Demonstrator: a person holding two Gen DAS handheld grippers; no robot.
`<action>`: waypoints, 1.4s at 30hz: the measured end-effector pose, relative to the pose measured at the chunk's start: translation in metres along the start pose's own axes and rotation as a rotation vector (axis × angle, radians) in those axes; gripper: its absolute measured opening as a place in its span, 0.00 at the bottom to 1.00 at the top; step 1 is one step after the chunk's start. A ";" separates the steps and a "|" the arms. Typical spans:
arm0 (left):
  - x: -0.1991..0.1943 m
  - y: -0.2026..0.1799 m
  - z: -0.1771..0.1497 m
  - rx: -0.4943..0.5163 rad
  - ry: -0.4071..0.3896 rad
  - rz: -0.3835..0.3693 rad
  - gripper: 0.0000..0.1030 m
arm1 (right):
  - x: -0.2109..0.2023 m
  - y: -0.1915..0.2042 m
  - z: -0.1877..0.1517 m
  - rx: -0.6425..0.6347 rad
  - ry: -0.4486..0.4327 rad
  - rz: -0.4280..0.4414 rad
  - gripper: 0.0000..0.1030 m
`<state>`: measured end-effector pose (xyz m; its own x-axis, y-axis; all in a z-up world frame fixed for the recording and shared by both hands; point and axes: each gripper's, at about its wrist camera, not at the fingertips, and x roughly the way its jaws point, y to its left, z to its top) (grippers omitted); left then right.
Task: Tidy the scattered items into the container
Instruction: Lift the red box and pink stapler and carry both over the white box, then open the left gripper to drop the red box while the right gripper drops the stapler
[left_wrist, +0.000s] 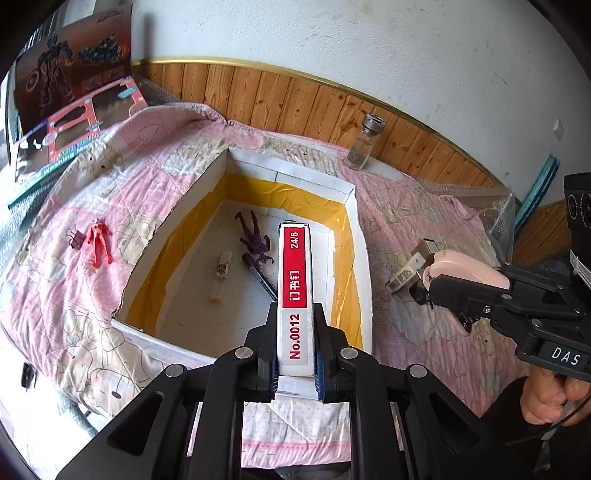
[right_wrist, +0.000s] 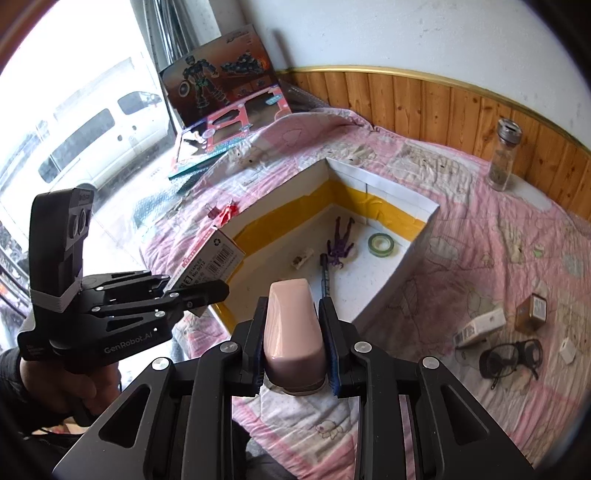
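Observation:
My left gripper (left_wrist: 295, 325) is shut on a red-and-white staples box (left_wrist: 295, 280), held over the near side of the white container (left_wrist: 288, 177) with yellow tape inside. My right gripper (right_wrist: 293, 306) is shut on a pink stapler (right_wrist: 293, 328), just short of the container's (right_wrist: 399, 195) near corner. In the container lie a purple figure (right_wrist: 341, 243), a tape roll (right_wrist: 382, 244), a dark pen (left_wrist: 258, 277) and a small white item (left_wrist: 221, 269). A red figure (left_wrist: 98, 242) and a binder clip (left_wrist: 75, 238) lie on the quilt to its left.
On the pink quilt to the right lie glasses (right_wrist: 511, 358), a white carton (right_wrist: 480, 326), a brown box (right_wrist: 532, 312) and a small white cube (right_wrist: 567, 350). A glass bottle (right_wrist: 504, 158) stands by the wood panelling. Toy packaging (right_wrist: 221, 103) leans at the back left.

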<state>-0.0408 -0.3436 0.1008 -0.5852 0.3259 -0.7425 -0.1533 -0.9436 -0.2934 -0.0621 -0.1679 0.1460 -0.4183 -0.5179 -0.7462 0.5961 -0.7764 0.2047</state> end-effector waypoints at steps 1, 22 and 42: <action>0.002 0.002 0.001 -0.005 0.005 -0.002 0.14 | 0.004 0.001 0.004 -0.004 0.004 0.003 0.26; 0.052 0.020 0.028 -0.026 0.167 -0.060 0.15 | 0.101 -0.010 0.052 -0.069 0.184 -0.008 0.27; 0.104 0.042 0.036 -0.080 0.296 -0.037 0.15 | 0.181 -0.025 0.051 -0.229 0.372 -0.104 0.27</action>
<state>-0.1368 -0.3515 0.0327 -0.3213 0.3735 -0.8702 -0.1003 -0.9272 -0.3609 -0.1883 -0.2606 0.0379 -0.2343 -0.2446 -0.9409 0.7177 -0.6964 0.0023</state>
